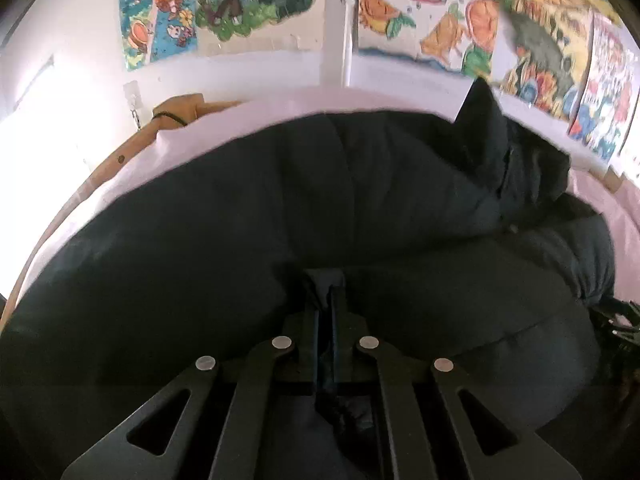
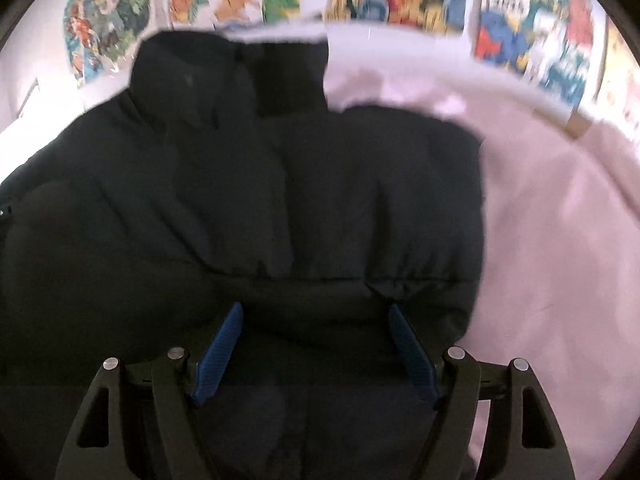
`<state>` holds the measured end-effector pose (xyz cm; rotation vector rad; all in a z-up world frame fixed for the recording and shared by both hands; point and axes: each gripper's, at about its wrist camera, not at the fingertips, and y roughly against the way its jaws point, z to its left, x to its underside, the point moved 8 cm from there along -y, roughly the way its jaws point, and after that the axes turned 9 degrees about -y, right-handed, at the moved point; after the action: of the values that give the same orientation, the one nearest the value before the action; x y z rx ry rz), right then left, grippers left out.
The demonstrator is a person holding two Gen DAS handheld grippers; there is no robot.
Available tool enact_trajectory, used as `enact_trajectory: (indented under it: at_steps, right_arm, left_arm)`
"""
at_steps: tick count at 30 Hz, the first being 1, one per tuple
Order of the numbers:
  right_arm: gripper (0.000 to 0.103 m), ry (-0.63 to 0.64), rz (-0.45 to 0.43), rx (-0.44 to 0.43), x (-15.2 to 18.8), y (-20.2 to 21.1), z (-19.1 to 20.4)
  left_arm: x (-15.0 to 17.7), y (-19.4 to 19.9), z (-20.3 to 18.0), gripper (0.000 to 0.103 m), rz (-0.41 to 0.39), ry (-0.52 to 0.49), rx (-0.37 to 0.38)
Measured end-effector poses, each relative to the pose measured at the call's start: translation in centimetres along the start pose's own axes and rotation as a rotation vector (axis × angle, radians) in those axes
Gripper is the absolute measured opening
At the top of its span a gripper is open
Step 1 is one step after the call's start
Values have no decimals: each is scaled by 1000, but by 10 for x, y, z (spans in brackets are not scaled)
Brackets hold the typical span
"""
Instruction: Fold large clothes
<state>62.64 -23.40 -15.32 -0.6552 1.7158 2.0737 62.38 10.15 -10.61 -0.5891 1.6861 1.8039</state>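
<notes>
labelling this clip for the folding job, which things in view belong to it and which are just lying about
Part of the job:
- black padded puffer jacket
- left tool, shut on a pinch of the jacket's fabric
- right tool, open above the jacket
- pale pink sheet under the jacket

Just lying about:
- colourful cartoon posters on the wall
- tan object behind the sheet

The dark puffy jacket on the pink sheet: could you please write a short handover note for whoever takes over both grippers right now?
Left gripper: shut, pinching a fold of the dark navy padded jacket.
Right gripper: open, blue pads either side of the jacket's near edge, gripping nothing.
Jacket: spread over the pale pink bedsheet, with its collar at the far end toward the wall of colourful drawings.
Done: one part seems folded over the body on the right side; hard to confirm.
Left: probably grip with the right, finish the folds, flatten the bundle.
</notes>
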Motion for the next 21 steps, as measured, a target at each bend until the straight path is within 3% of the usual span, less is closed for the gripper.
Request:
enact_trajectory:
  at_steps: [5, 10, 13, 15, 18, 21]
  right_arm:
    - [77, 26, 27, 20, 12, -19, -3]
    - [82, 38, -9, 45, 17, -13, -7]
    - [87, 40, -52, 67, 17, 2, -10]
    - [88, 43, -78, 79, 15, 17, -10]
    - [88, 77, -98, 68, 15, 37, 1]
    - [88, 154, -109, 54, 14, 57, 25]
  left_arm:
    - [12, -20, -1, 8, 23, -33, -23]
    - [10, -8, -2, 12, -2, -19, 26]
    - [7, 12, -2, 24, -18, 3, 76]
    - [6, 32, 0, 43, -43, 16, 101]
    - [5, 65, 7, 63, -107, 29, 99]
    - [10, 100, 23, 74, -143, 68, 68]
